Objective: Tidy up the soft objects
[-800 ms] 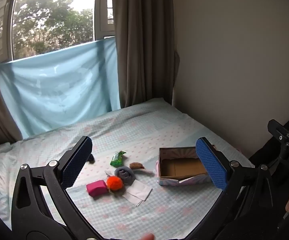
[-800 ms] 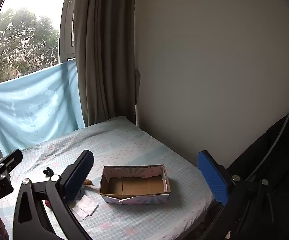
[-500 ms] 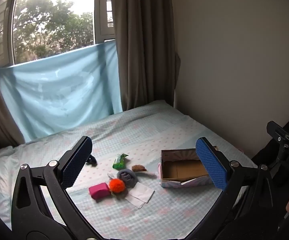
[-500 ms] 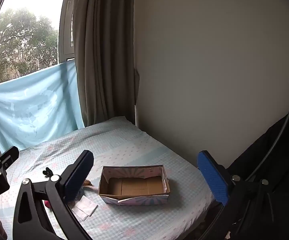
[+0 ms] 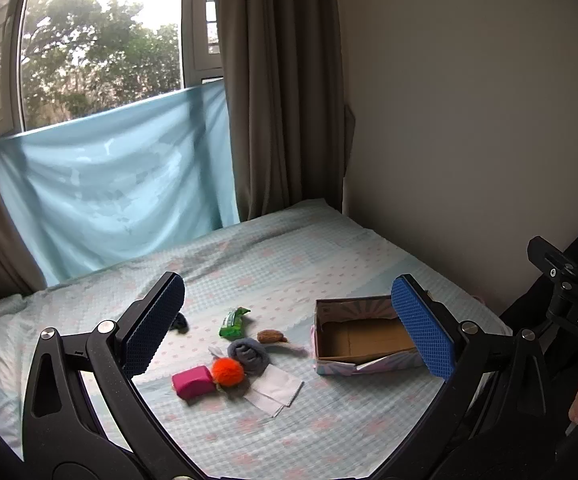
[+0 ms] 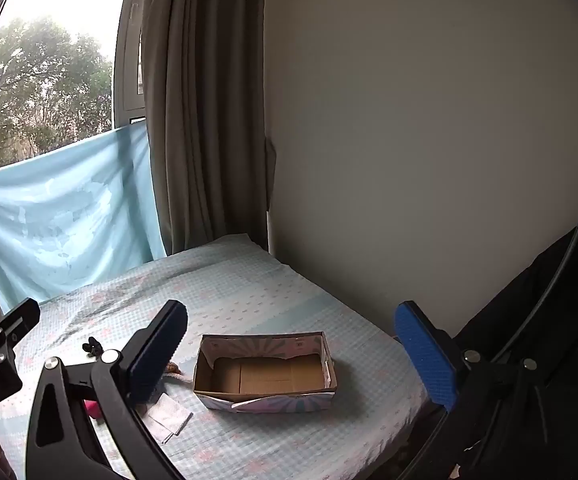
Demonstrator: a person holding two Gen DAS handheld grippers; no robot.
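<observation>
On the bed, a cluster of soft things lies left of an open, empty cardboard box [image 5: 363, 340]: a pink block [image 5: 193, 381], an orange pom-pom [image 5: 228, 371], a rolled grey sock [image 5: 249, 354], a green packet [image 5: 233, 322], a small brown piece [image 5: 270, 336], white folded cloths [image 5: 275, 390] and a dark item [image 5: 180, 323]. My left gripper [image 5: 289, 328] is open and empty, well above them. My right gripper [image 6: 291, 356] is open and empty, above the box [image 6: 267, 372]; its left finger hides most of the cluster, with the white cloths [image 6: 169, 420] showing.
The bed sheet [image 5: 289, 256] is pale blue check. A beige wall [image 5: 469, 140] runs along the bed's right side. A brown curtain [image 5: 281, 100] and a blue cloth [image 5: 109, 184] under the window stand behind. Dark gear [image 6: 549, 320] is at the right.
The left wrist view has risen and drawn slightly back, so the cluster and box sit a little higher in frame. The right wrist view has barely shifted. Both grippers stayed open.
</observation>
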